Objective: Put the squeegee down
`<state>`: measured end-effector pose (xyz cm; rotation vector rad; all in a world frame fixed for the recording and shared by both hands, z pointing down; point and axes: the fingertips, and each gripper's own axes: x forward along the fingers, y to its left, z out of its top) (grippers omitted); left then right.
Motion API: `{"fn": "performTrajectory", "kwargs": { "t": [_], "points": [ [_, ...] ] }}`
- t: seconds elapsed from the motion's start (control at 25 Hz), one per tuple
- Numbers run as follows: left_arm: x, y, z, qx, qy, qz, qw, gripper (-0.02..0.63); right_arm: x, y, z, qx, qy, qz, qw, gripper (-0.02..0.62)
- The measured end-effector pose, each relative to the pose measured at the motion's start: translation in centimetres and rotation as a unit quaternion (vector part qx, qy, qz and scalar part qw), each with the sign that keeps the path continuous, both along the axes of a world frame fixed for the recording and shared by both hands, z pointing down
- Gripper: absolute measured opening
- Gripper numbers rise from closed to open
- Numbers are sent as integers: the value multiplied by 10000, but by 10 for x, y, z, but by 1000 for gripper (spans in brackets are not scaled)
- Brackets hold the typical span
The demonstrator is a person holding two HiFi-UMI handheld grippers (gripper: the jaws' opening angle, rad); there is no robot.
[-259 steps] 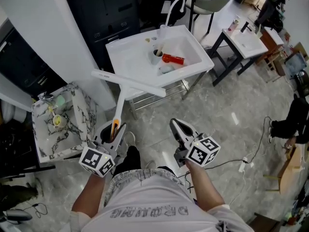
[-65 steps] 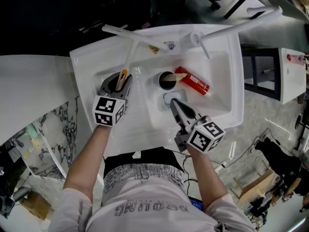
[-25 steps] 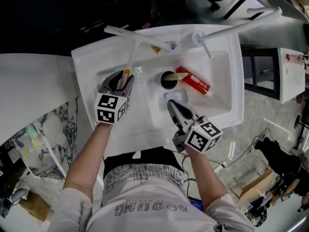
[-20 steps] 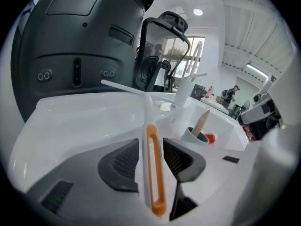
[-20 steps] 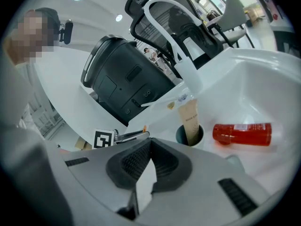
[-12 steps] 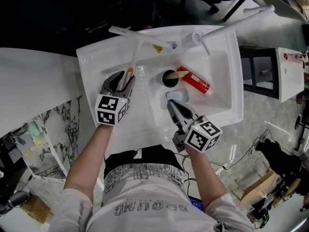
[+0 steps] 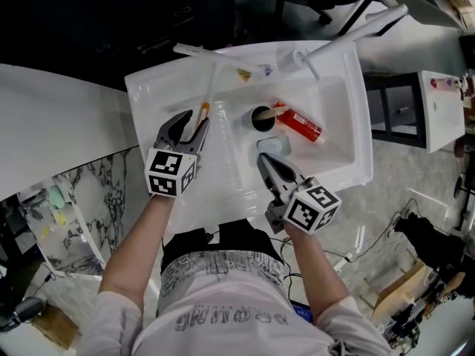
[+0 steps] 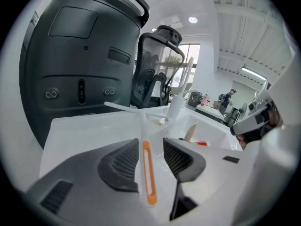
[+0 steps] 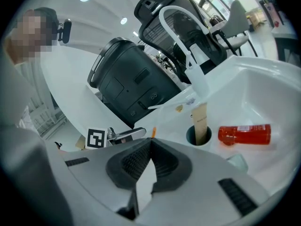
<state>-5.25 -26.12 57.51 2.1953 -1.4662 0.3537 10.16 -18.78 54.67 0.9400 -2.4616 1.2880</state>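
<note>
The white squeegee [image 7: 211, 80] lies on the left rim of the white sink [image 7: 223, 191], its blade along the back edge and its orange-tipped handle pointing toward me. My left gripper [image 7: 189, 124] hovers open just above the handle's end. In the left gripper view the orange grip [image 8: 148, 173] shows in the gap between the spread pads [image 8: 123, 160], and neither pad touches it. My right gripper [image 7: 263, 162] is shut and empty over the basin's front, its tips [image 9: 150, 147] pressed together.
In the basin lie a red bottle [image 7: 300, 127] and a dark cup with a flat stick [image 7: 261, 117] at the drain. The white faucet [image 7: 356, 32] arches over the back right. A big dark bin [image 8: 80, 55] stands behind the sink.
My left gripper has risen a little off the squeegee handle, which stays lying on the sink rim. The right gripper has hardly moved.
</note>
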Motion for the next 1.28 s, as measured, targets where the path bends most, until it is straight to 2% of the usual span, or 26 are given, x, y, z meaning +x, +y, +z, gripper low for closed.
{"fn": "performTrajectory", "kwargs": {
  "t": [0.84,1.28],
  "points": [
    [-12,56,-71,538,89,195,9983,163,-20,38,-34,369,-6,125,9992,8],
    [-23,90,-111,882,221,255,9955,118,-32,56,-53,600,-17,155,9981,8]
  ]
}}
